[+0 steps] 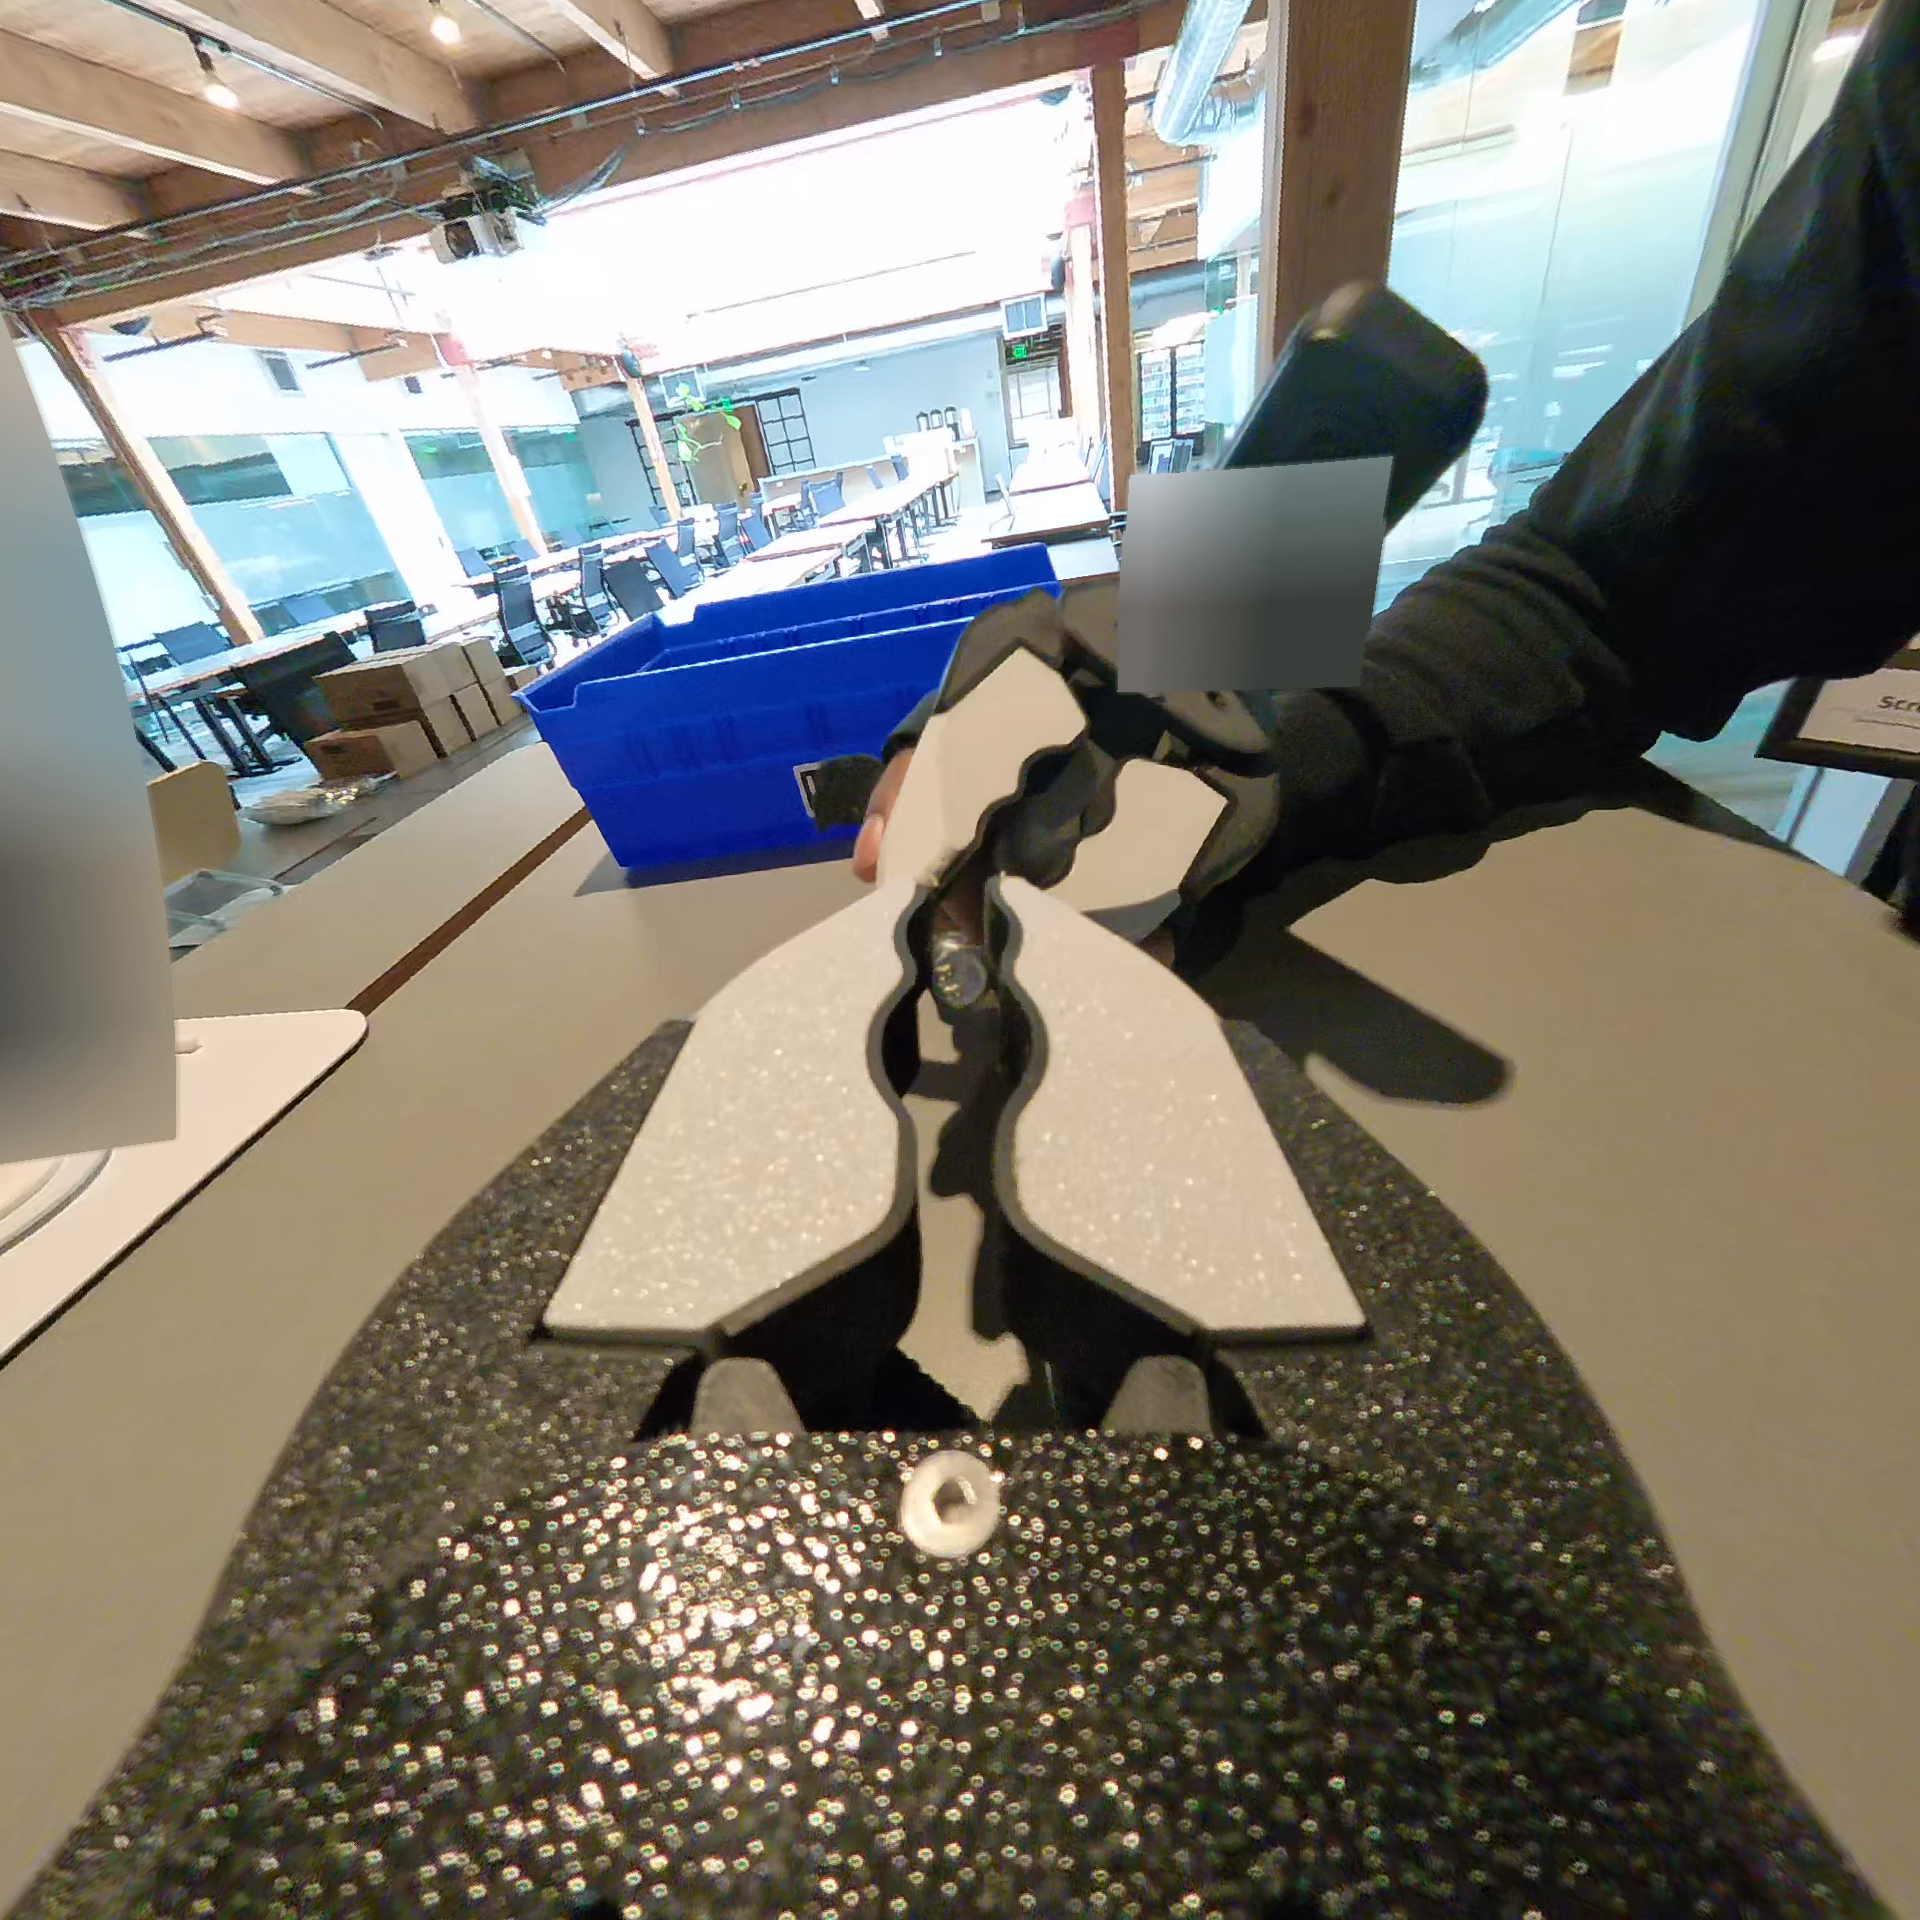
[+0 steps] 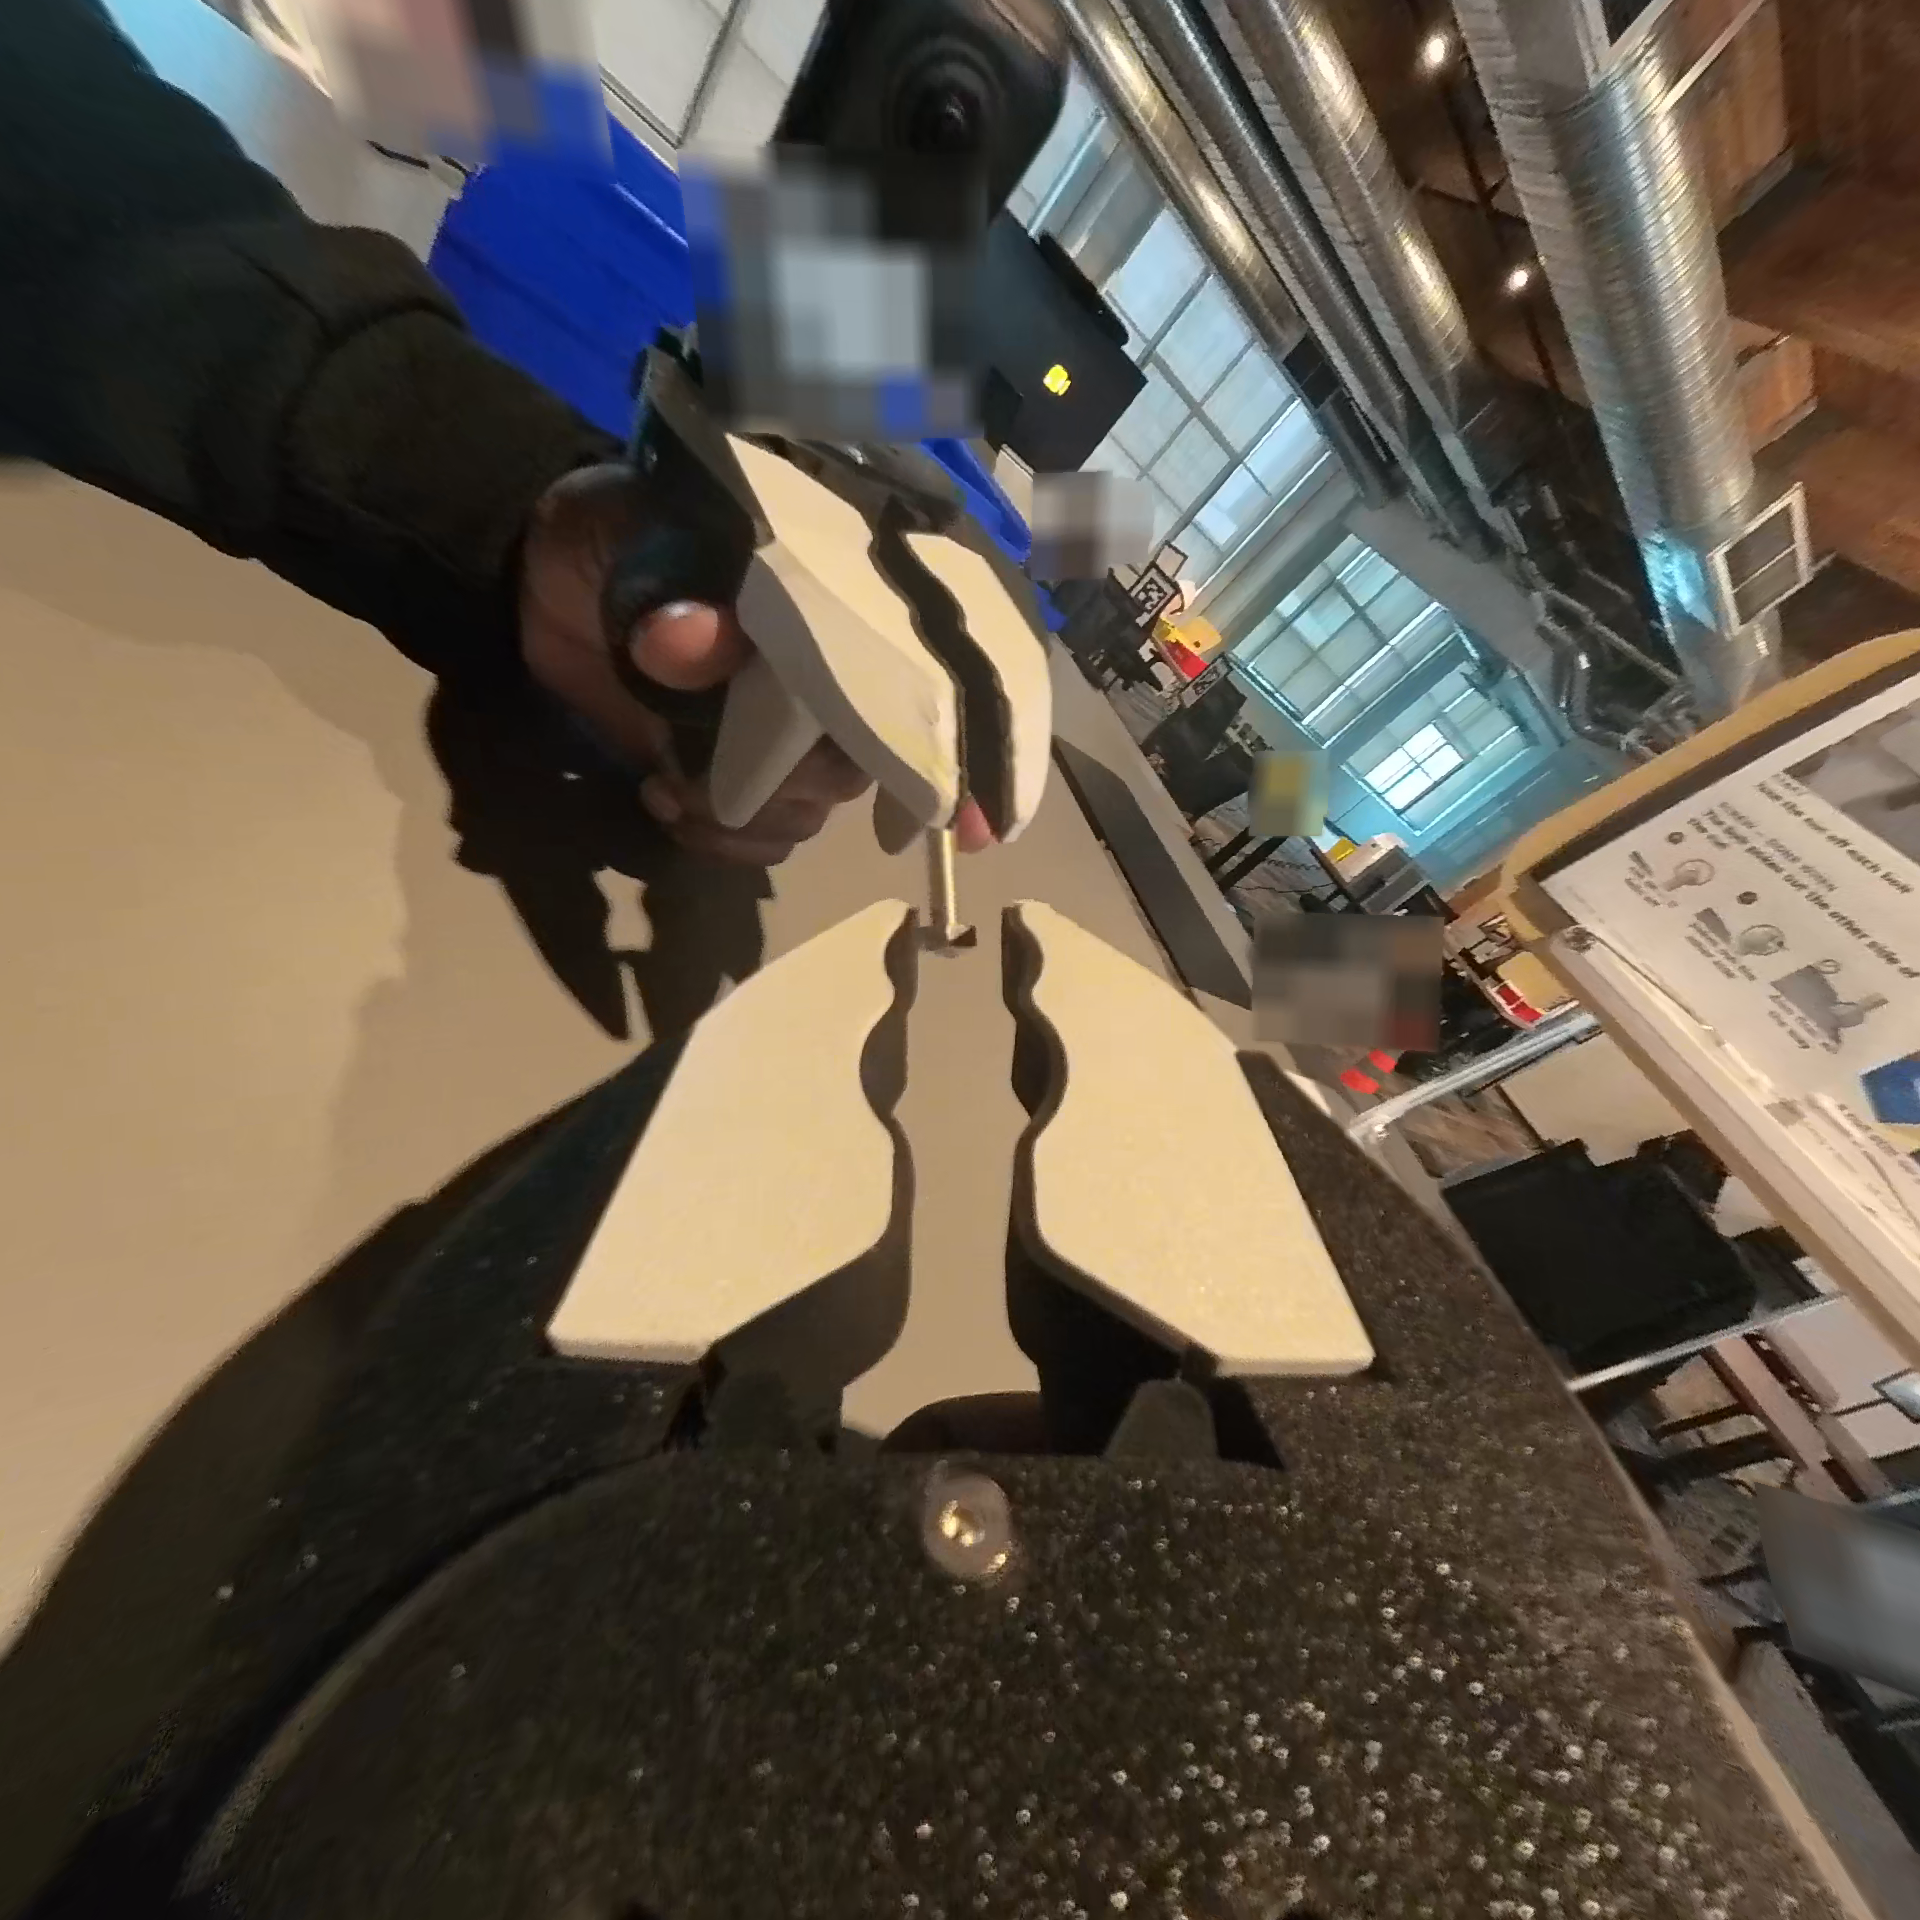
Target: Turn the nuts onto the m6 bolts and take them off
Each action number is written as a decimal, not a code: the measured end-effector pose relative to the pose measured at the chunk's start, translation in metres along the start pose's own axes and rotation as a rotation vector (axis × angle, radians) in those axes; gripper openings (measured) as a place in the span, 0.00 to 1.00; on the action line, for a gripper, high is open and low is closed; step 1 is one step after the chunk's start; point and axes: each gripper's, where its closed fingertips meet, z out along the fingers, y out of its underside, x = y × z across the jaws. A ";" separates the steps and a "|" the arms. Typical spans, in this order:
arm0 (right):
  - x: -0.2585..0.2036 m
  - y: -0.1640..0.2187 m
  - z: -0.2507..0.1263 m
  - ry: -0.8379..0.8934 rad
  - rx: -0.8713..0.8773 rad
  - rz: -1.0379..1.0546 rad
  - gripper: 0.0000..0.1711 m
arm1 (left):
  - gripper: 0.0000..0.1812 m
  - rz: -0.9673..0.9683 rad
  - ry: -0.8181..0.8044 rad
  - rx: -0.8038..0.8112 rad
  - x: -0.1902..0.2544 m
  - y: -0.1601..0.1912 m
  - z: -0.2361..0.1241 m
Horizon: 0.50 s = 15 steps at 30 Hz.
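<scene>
The left gripper (image 1: 954,961), its two white, wavy-edged fingers (image 1: 790,1101) set in a speckled black body, is clenched on a silver metal bolt (image 1: 961,971); the bolt's rounded head sits pinched between the fingertips. In the right wrist view the same gripper (image 2: 961,821) appears farther off, and the bolt's threaded shank (image 2: 943,883) sticks out beyond its tips, pointing toward the right gripper.

The right gripper (image 2: 958,920) has its white fingers (image 2: 769,1122) released, with a clear gap between them. A small silver nut (image 2: 948,937) sits on the far end of the shank, just inside that gap and close against the tip of the left-hand finger; whether the finger touches it cannot be told. The other finger stands apart from it.

In the left wrist view the right gripper (image 1: 961,878) meets the left one tip to tip, tilted above it, and a black-sleeved hand (image 1: 1340,790) holds it. A bare hand (image 2: 665,665) with a black sleeve grips the left gripper's handle.

Beneath both lies a plain grey tabletop (image 1: 1558,1039). Beyond the left fingertips, on the tabletop, stands a blue plastic bin (image 1: 727,717). To the right of the right gripper's fingers a framed white instruction sheet (image 2: 1766,935) leans at the edge of the view.
</scene>
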 end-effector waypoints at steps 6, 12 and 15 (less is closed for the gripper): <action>0.004 -0.002 -0.001 0.074 -0.023 -0.056 0.09 | 0.05 0.015 -0.020 -0.026 -0.001 0.003 0.003; 0.005 -0.002 -0.001 0.133 -0.053 -0.145 0.09 | 0.05 0.033 -0.048 -0.052 -0.003 0.006 0.005; 0.010 -0.003 -0.001 0.170 -0.058 -0.169 0.10 | 0.05 0.028 -0.053 -0.050 -0.004 0.006 0.005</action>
